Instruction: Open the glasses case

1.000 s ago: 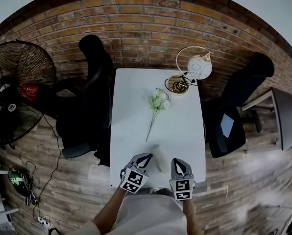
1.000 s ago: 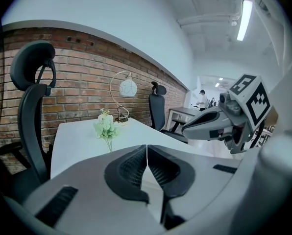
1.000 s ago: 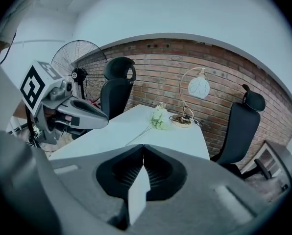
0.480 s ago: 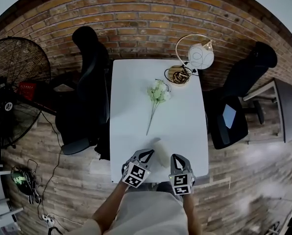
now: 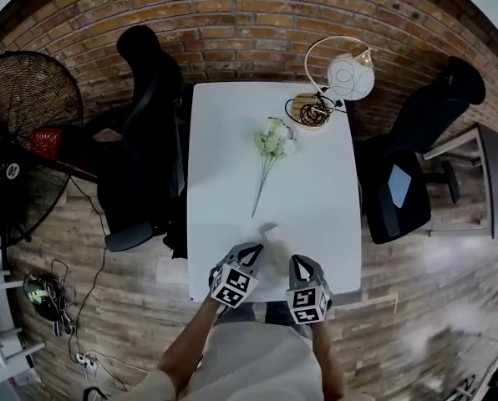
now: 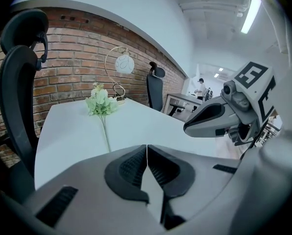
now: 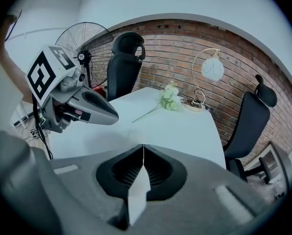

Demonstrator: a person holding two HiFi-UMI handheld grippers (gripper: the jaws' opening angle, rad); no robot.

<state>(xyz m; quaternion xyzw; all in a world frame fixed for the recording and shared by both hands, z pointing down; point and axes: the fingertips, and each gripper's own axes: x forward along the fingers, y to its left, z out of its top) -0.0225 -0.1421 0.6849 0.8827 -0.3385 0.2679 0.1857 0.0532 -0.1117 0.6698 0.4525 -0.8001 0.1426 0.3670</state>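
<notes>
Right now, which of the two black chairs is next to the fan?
The chair at the table's left edge, with the fan just beyond it. The other chair sits at the right edge, nearer the lamp.

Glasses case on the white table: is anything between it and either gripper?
Nothing visible. The pale oblong glasses case, only faintly seen, lies near the front edge of the white table, between the left gripper and the right gripper, both shut. The green flower sprig lies well beyond it.
</notes>
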